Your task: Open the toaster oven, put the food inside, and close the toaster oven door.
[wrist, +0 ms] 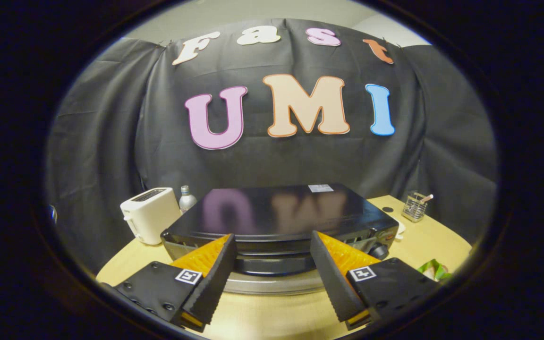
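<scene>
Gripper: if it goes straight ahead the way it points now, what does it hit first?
Most likely the toaster oven. The gripper is open, and the oven's front top edge and door handle sit between the fingers, just ahead. Depth is hard to judge in this fisheye view, so contact might come at the handle or slightly above.

A glossy black toaster oven (pixel 276 215), door shut, sits on the table just ahead of the spread-fingered gripper (pixel 272 278).

Staged kitchen booth: black cloth wall (pixel 111 141), wooden surface (pixel 423 241) with oven (pixel 276 217), toaster (pixel 151 215) at 10 o'clock, utensil caddy (pixel 415 206) at 2.
</scene>
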{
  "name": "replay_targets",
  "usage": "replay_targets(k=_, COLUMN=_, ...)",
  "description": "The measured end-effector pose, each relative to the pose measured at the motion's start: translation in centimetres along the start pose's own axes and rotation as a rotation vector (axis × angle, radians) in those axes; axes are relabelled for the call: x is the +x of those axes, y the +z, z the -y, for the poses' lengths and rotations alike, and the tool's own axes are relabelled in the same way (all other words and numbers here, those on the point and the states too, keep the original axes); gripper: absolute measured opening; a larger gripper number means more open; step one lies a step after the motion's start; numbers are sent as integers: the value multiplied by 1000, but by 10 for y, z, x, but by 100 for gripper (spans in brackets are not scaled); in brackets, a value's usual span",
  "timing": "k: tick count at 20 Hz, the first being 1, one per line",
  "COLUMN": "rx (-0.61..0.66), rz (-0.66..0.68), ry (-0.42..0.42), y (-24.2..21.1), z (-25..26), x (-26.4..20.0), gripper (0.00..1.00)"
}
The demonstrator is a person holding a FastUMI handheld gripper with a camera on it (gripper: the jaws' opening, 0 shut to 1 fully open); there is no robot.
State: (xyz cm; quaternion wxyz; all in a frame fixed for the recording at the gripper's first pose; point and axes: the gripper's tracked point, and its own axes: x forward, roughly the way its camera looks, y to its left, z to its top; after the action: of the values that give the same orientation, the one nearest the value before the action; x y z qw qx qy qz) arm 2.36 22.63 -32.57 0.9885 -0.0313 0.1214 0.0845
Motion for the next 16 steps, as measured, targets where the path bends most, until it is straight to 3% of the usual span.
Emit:
replay_targets(k=8, rx=6, rz=-96, ry=36, y=-34, z=3, x=-48, gripper=95)
replay_targets(k=13, rx=18, rz=-316, ry=91, y=-83, z=5, x=-74, gripper=94)
replay_targets(k=16, rx=43, rz=-501, ry=65, y=-132, z=16, x=-76, gripper=93)
